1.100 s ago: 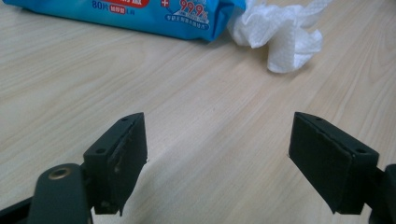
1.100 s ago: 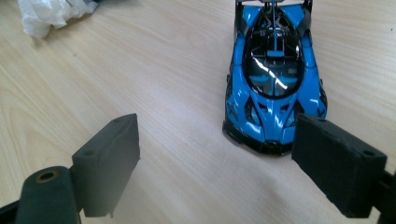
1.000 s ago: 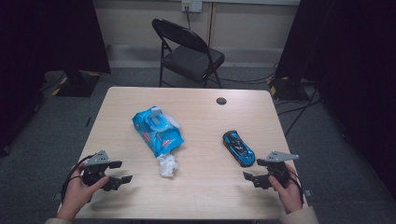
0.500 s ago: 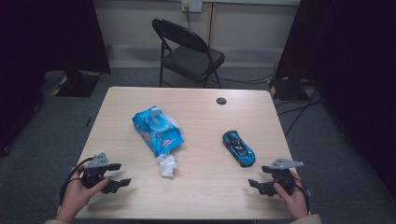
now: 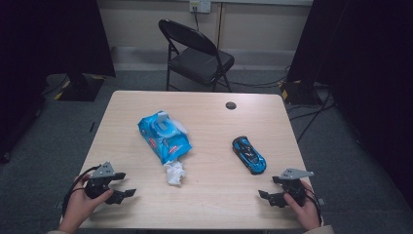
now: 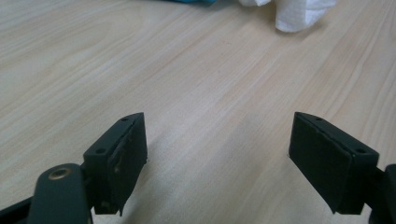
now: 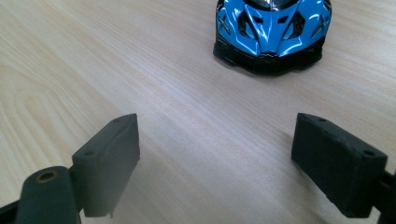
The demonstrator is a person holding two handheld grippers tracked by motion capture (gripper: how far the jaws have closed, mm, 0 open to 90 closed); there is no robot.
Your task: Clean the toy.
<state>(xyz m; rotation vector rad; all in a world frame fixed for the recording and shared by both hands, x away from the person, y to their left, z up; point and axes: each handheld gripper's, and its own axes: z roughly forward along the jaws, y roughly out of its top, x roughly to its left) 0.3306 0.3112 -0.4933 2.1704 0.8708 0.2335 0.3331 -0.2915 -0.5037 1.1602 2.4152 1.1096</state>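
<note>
Left gripper and right gripper: matte black block jaws spread wide, nothing between them, low over the pale wood-grain table. Crumpled white tissue lies ahead of the left; glossy blue toy car ahead of the right. Farther: crinkled blue wipes pack.

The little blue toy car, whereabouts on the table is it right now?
The glossy blue toy car sits on the right half of the pale wooden table in the high view, just beyond the right tongs, right of the blue wipes packet.
</note>
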